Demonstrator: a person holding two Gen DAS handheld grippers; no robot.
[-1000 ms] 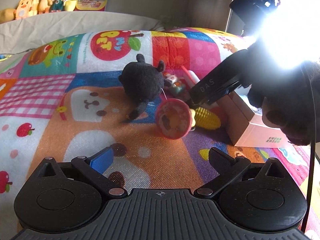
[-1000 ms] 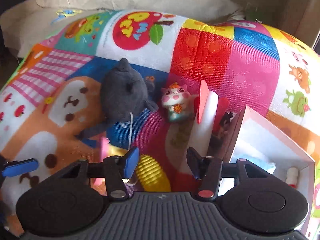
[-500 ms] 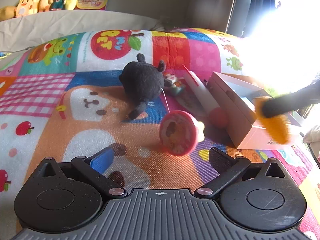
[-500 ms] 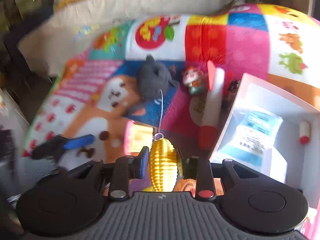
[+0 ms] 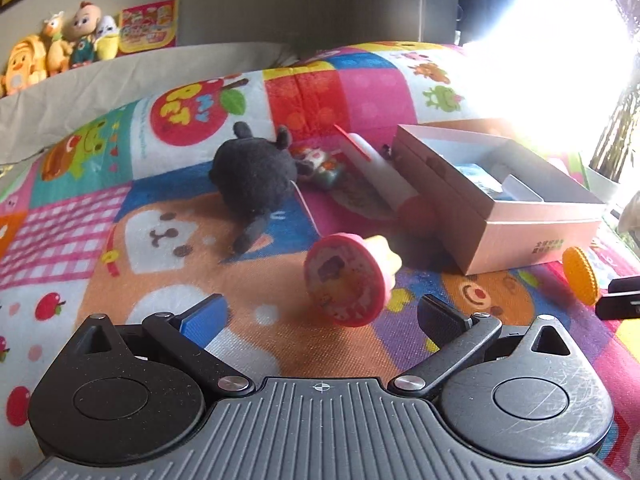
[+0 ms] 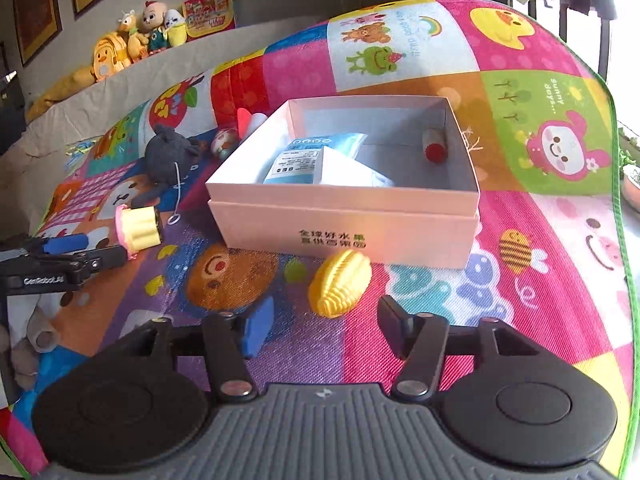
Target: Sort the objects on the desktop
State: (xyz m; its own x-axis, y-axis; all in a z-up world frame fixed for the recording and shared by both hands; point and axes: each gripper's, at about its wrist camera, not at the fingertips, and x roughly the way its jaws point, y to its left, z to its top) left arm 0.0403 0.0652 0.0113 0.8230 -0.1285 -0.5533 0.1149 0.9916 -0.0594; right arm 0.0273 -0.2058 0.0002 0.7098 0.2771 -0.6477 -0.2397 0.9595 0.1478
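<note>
A yellow toy corn (image 6: 340, 282) lies on the colourful mat just ahead of my open right gripper (image 6: 324, 326), in front of the pink open box (image 6: 348, 232); it also shows in the left wrist view (image 5: 580, 276). The box (image 5: 532, 236) holds a blue packet (image 6: 308, 156), white paper and a small red-tipped piece (image 6: 434, 146). My open, empty left gripper (image 5: 320, 314) is close behind a pink-and-yellow cupcake toy (image 5: 348, 280), also seen in the right wrist view (image 6: 138, 228). A dark plush (image 5: 252, 176), a small figurine (image 5: 324, 166) and a white-and-red tube (image 5: 384, 178) lie beyond.
Stuffed toys (image 5: 60, 48) and a picture book line the grey ledge at the back. Bright window glare fills the upper right of the left wrist view. The mat's green edge (image 6: 618, 200) drops off at the right. The left gripper (image 6: 68, 256) shows at the left of the right wrist view.
My right gripper picked up the yellow corn beside the cupcake toy, carried it right, and released it on the mat in front of the box. The cupcake toy shifted slightly.
</note>
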